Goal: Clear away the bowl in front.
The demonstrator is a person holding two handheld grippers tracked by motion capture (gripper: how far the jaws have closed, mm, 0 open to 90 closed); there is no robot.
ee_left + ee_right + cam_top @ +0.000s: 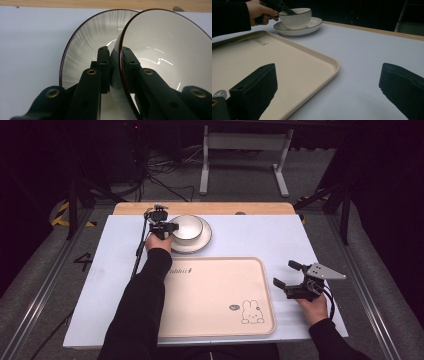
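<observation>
Bowl (187, 227): sits on saucer (201, 242) at worktop's far edge. My left gripper (115, 65) fingers pinch its rim wall. Glazed ceramic, likely slippery, fragile; lift gently. Right gripper (289, 274) fingers spread.

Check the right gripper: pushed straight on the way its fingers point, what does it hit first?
Probably nothing close: the right gripper faces bare tablecloth past the tray corner, then the wooden table edge. Depth is uncertain.
</observation>
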